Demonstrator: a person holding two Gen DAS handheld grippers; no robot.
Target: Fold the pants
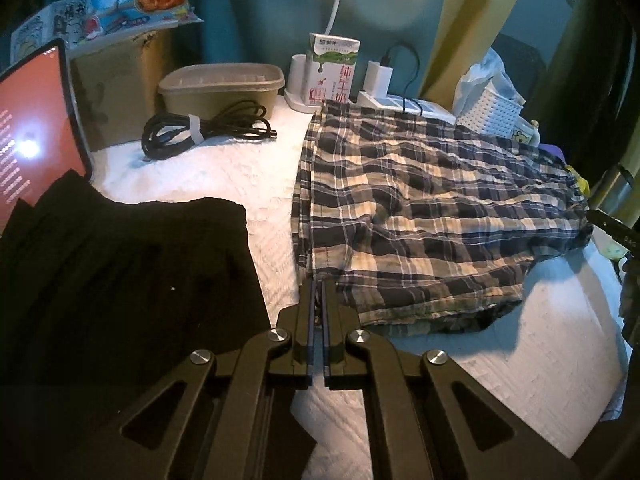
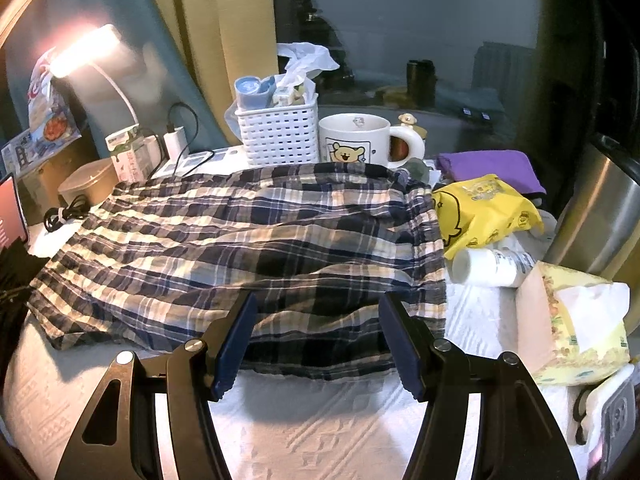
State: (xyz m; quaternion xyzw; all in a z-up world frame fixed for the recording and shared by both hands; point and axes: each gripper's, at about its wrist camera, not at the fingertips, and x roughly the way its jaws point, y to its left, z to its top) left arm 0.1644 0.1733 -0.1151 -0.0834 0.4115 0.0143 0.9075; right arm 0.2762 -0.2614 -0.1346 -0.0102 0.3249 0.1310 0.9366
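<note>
Left wrist view shows the left gripper (image 1: 319, 286) at lower centre, its jaws pinched together on the near corner of the plaid pants (image 1: 420, 216), a sliver of fabric caught between the blue pads. The pants lie spread across the white quilted cover (image 1: 224, 168), filling the centre and right of the frame. A folded black garment (image 1: 120, 264) rests at lower left, apart from them. Behind, a coiled black cable (image 1: 200, 130) sits before a beige container (image 1: 222, 86), with a milk carton (image 1: 331, 68) at upper centre.

Right wrist view shows the right gripper (image 2: 318, 316) with jaws standing apart, one pad on either side of the pants' (image 2: 248, 236) near edge; whether they press the cloth cannot be told. A white basket (image 2: 278, 136) and bear mug (image 2: 356, 140) stand just behind.
</note>
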